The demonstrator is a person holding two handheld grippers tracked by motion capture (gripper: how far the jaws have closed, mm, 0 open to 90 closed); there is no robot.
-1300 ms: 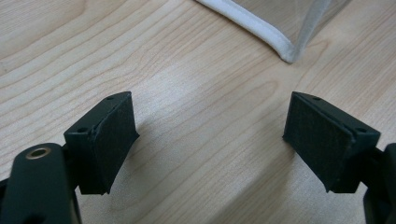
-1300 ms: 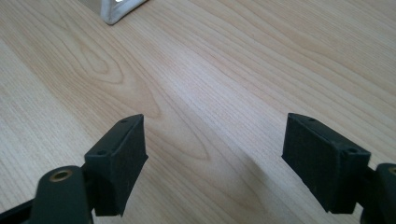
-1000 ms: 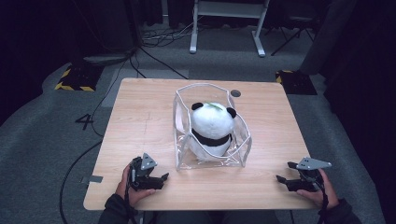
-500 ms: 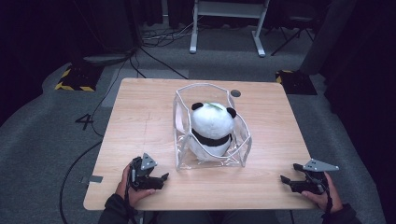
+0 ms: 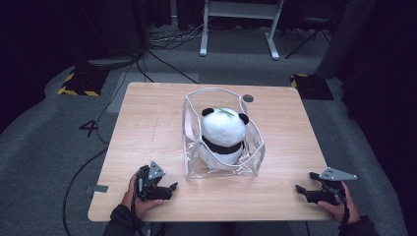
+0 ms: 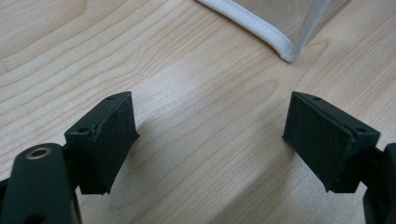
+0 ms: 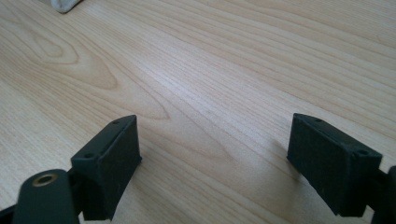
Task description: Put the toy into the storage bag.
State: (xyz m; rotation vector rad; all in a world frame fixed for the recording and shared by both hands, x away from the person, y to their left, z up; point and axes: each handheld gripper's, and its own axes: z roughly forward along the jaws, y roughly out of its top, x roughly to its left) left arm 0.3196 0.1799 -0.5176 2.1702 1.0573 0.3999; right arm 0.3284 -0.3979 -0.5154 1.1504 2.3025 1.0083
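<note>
My left gripper [image 5: 167,188] sits at the lower left of the table [image 5: 147,128], jaws spread wide over bare wood, near the clear bag's [image 5: 196,169] front corner. My right gripper [image 5: 302,191] rests at the lower right edge, jaws equally wide apart and holding nothing. The panda [image 5: 223,132] sits upright inside the bag at the frame's middle.
</note>
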